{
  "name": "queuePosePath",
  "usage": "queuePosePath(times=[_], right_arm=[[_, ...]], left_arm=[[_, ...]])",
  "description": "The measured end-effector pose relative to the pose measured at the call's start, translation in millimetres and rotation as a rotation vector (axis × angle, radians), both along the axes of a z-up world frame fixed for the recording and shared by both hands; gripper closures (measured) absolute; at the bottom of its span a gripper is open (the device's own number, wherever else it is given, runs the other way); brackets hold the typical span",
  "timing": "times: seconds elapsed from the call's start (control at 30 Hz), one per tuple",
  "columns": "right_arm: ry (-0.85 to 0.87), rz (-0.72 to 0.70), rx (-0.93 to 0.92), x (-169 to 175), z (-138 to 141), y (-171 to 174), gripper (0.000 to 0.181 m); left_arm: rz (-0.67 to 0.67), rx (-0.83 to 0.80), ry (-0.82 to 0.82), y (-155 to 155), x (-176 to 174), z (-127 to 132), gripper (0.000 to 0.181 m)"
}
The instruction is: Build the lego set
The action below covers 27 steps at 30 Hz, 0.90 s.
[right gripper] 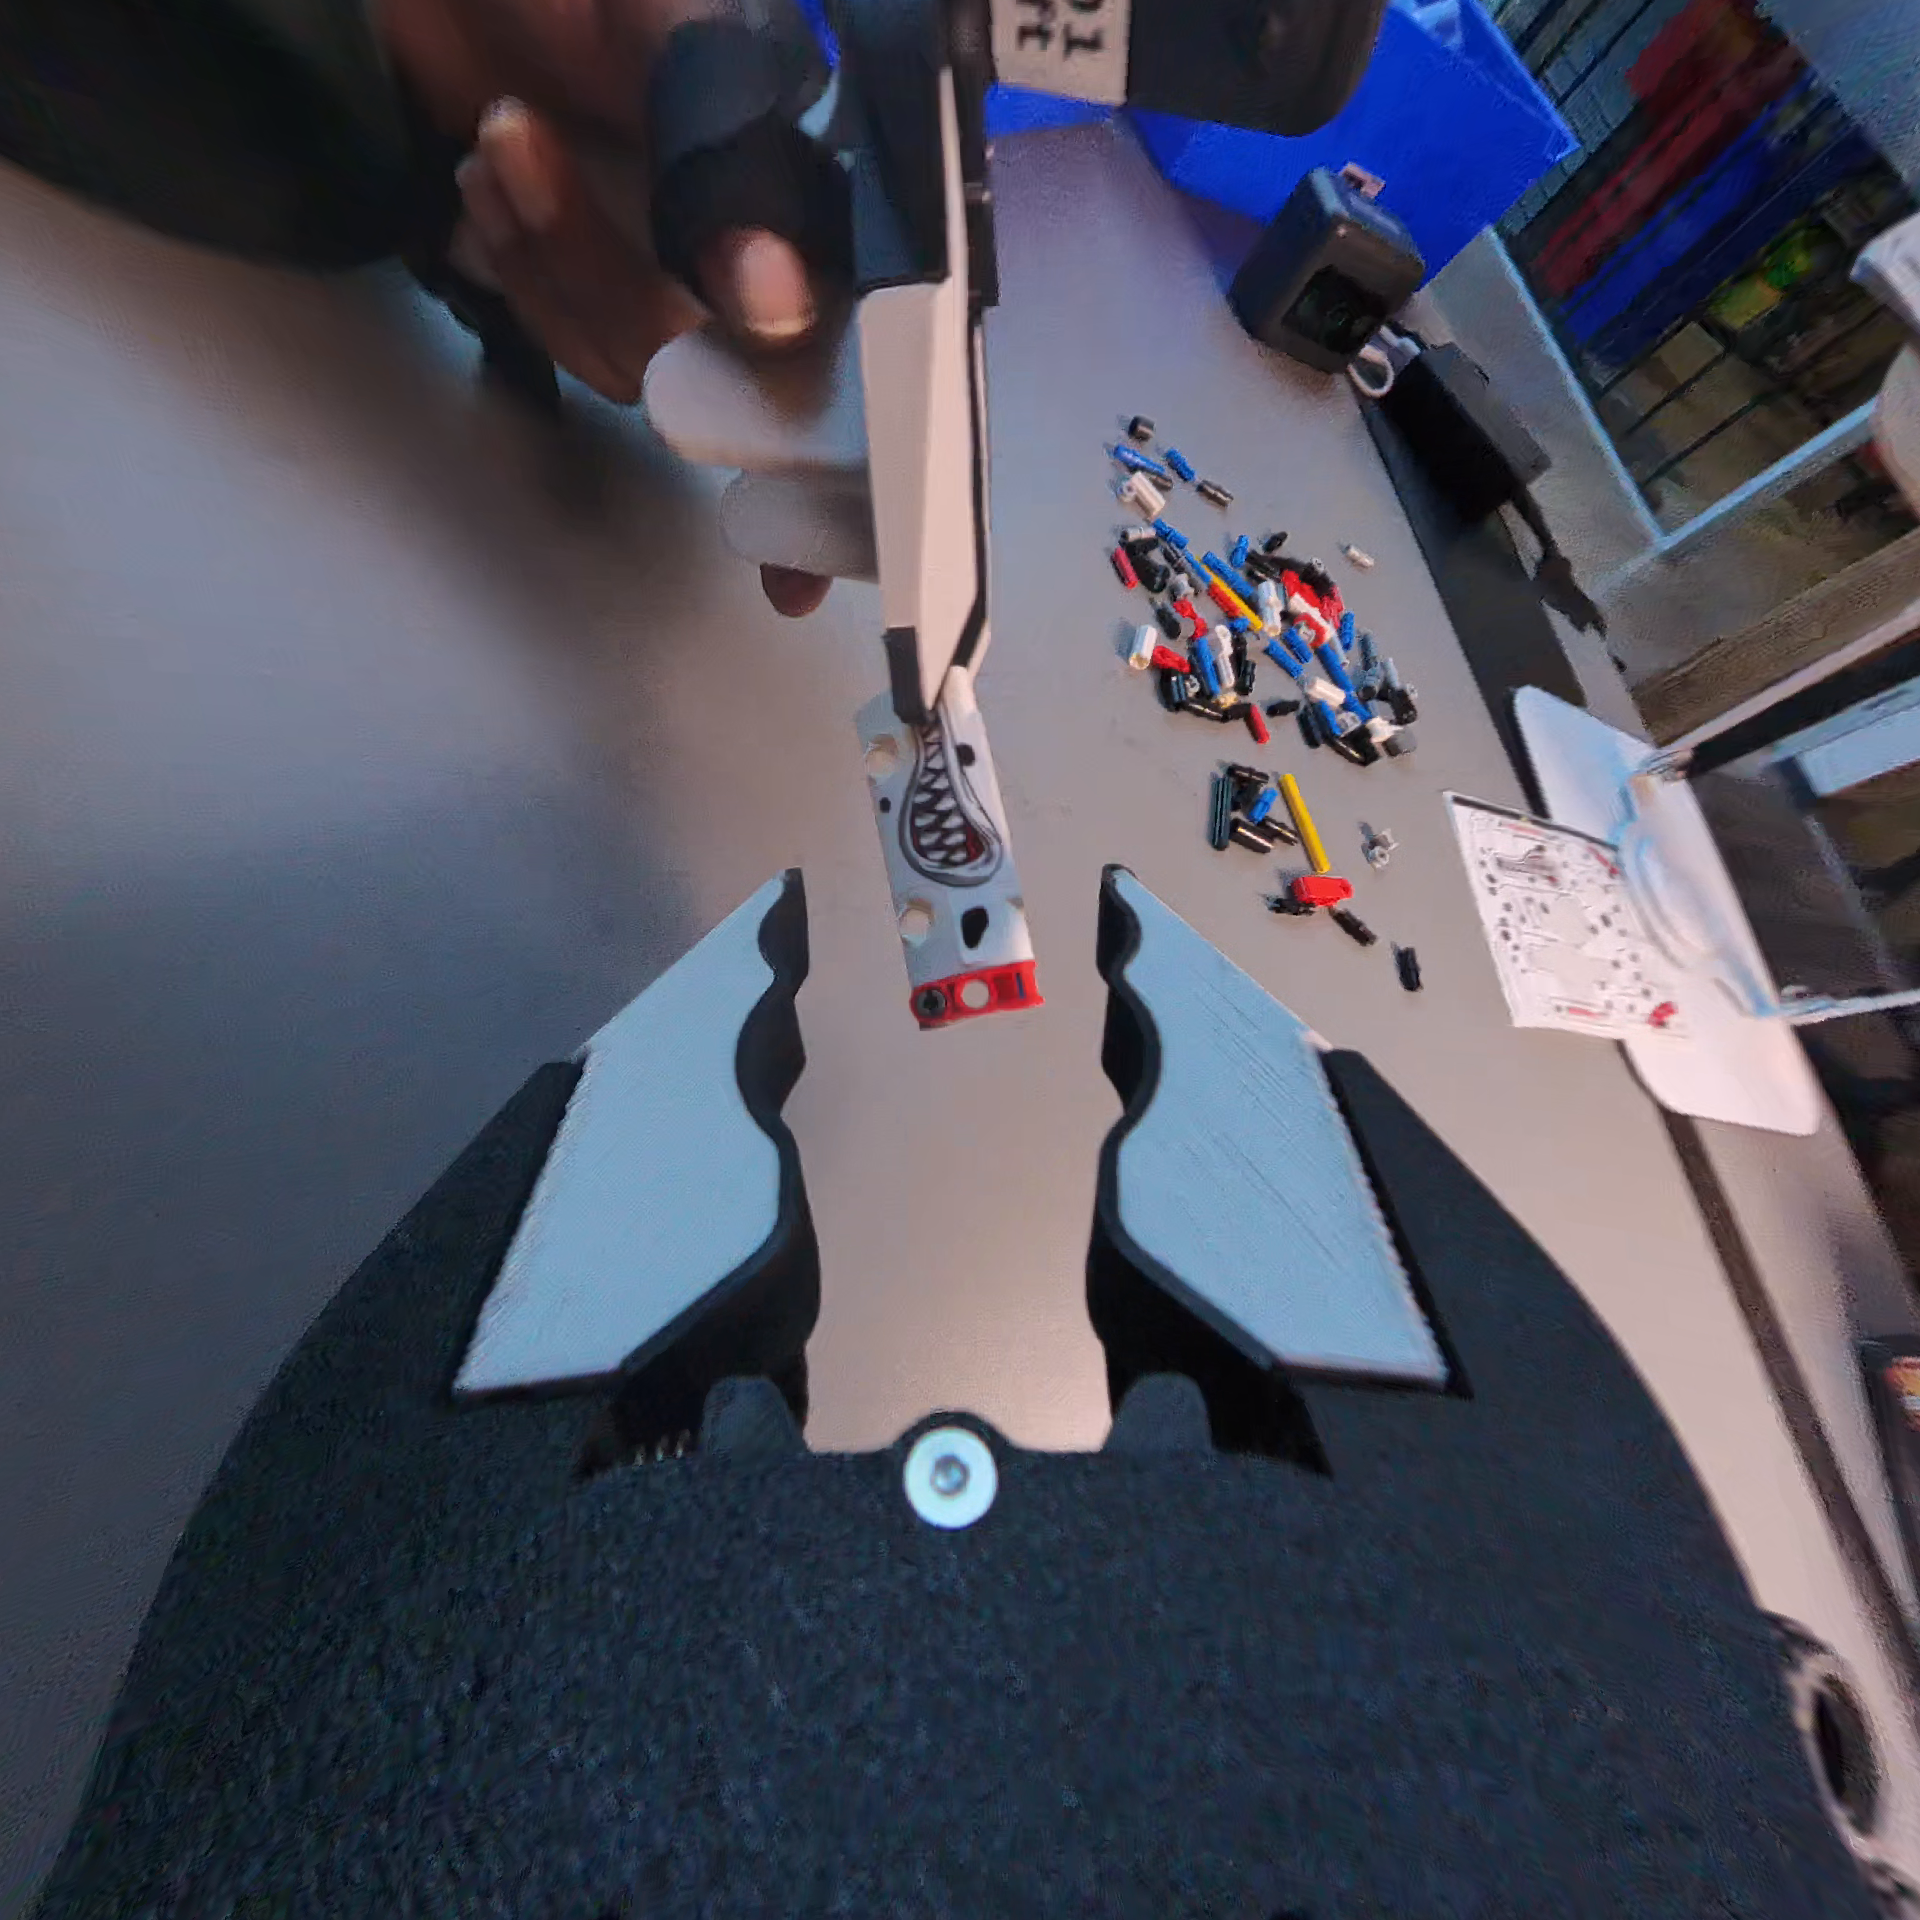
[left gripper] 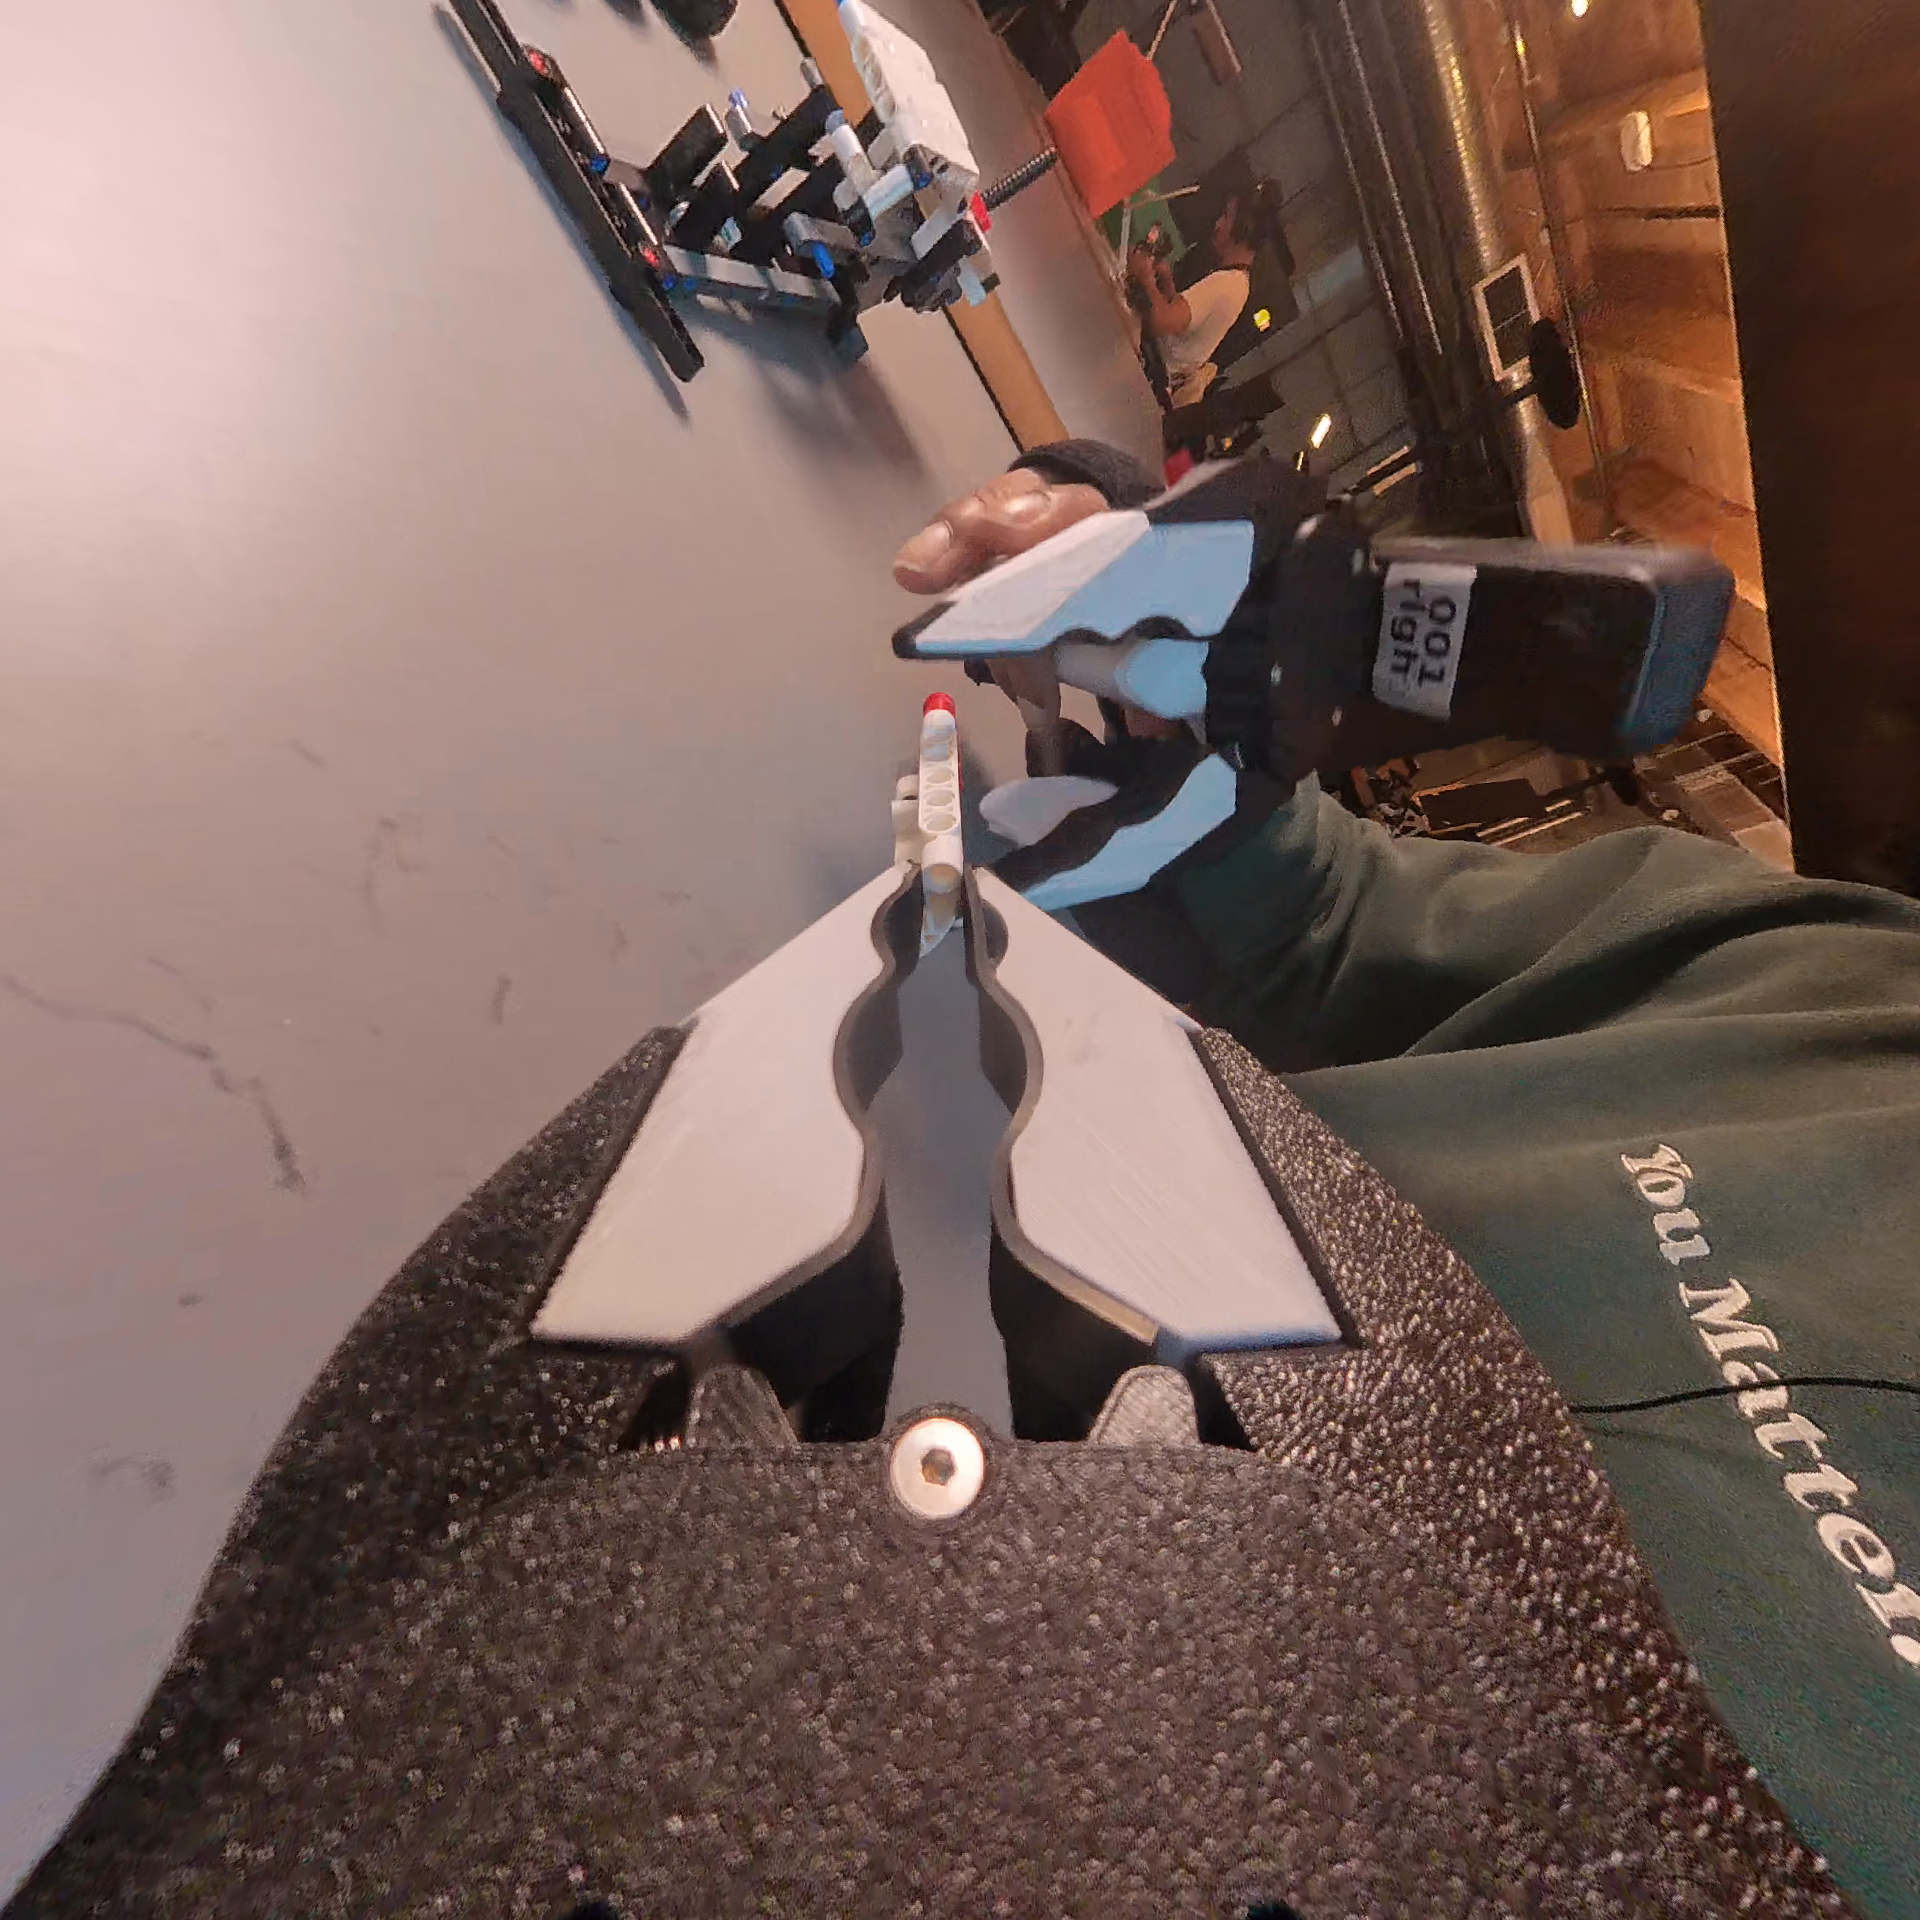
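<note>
We hold the white panel [right gripper: 951, 862] clamped at its far end in our left gripper [left gripper: 943, 899], its long axis pointing between the spread, empty jaws of our right gripper [right gripper: 951, 883].

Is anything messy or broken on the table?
Nothing looks broken. The loose small pieces lie scattered in a heap on the table, not sorted. The left gripper pinches the white shark-mouth panel by one end only, so it hangs out unsupported.
</note>
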State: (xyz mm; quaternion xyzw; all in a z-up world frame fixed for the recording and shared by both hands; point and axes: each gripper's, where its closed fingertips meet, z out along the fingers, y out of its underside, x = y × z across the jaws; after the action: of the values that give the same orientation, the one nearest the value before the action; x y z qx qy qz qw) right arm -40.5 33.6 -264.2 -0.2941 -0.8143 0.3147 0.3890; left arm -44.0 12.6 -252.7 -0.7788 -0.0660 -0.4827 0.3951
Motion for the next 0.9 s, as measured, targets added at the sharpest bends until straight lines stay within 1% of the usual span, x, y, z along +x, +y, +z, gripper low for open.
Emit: queuePosePath(times=[0.03, 0.07, 0.1, 0.13, 0.2, 0.23, 0.27, 0.37, 0.43, 0.47, 0.5, 0.53, 0.57, 0.6, 0.63, 0.67, 0.7, 0.73, 0.8, 0.87, 0.9], right_arm=[[0.008, -0.002, 0.090, -3, -6, -2, 0.132], [0.022, 0.009, 0.165, -5, -10, -3, 0.147], [0.036, 0.024, 0.207, -6, -11, -5, 0.155], [0.027, 0.030, 0.214, -7, -12, -5, 0.155], [-0.030, 0.051, 0.121, -4, -10, -8, 0.157], [-0.091, 0.072, 0.068, 0, -11, -9, 0.156], [-0.187, 0.102, 0.020, 7, -15, -10, 0.156], [-0.424, 0.156, -0.046, 20, -31, -10, 0.156], [-0.505, 0.176, -0.031, 20, -41, -10, 0.156], [-0.555, 0.187, -0.021, 23, -47, -10, 0.156], [-0.578, 0.188, 0.003, 22, -52, -9, 0.155], [-0.569, 0.199, -0.010, 20, -50, -11, 0.156], [-0.575, 0.202, 0.003, 21, -50, -10, 0.153], [-0.572, 0.200, 0.017, 21, -50, -9, 0.145], [-0.557, 0.212, -0.003, 20, -45, -10, 0.134], [-0.520, 0.211, -0.041, 15, -34, -8, 0.132], [-0.451, 0.191, -0.077, 5, -17, -3, 0.131], [-0.344, 0.143, -0.103, -11, 6, 10, 0.130], [-0.124, -0.006, -0.143, -49, 56, 49, 0.132], [0.088, -0.198, -0.145, -87, 103, 104, 0.132], [0.173, -0.295, -0.134, -104, 122, 133, 0.129]], left_arm=[[-0.003, -0.014, -0.004, 1, 1, -2, 0.174], [-0.005, -0.025, -0.005, 1, 2, -4, 0.174], [-0.006, -0.029, -0.008, 1, 2, -4, 0.174], [-0.006, -0.035, -0.011, 1, 1, -5, 0.174], [0.000, -0.028, -0.037, 1, 0, -3, 0.174], [0.014, -0.009, -0.036, 2, -3, 0, 0.169], [0.038, 0.019, -0.006, 3, -10, 4, 0.158], [0.115, 0.128, 0.190, 8, -36, 12, 0.135], [0.154, 0.166, 0.321, 9, -48, 11, 0.121], [0.164, 0.186, 0.368, 9, -50, 11, 0.119], [0.181, 0.208, 0.408, 9, -52, 13, 0.117], [0.203, 0.232, 0.450, 9, -55, 15, 0.115], [0.236, 0.248, 0.498, 10, -60, 17, 0.114], [0.283, 0.261, 0.552, 10, -67, 20, 0.112], [0.327, 0.277, 0.600, 10, -74, 24, 0.111], [0.365, 0.296, 0.635, 9, -81, 28, 0.110], [0.403, 0.311, 0.663, 9, -87, 33, 0.110], [0.437, 0.327, 0.688, 8, -93, 38, 0.113], [0.502, 0.358, 0.735, 9, -106, 47, 0.119], [0.540, 0.380, 0.787, 15, -116, 56, 0.121], [0.550, 0.385, 0.815, 20, -121, 60, 0.121]])
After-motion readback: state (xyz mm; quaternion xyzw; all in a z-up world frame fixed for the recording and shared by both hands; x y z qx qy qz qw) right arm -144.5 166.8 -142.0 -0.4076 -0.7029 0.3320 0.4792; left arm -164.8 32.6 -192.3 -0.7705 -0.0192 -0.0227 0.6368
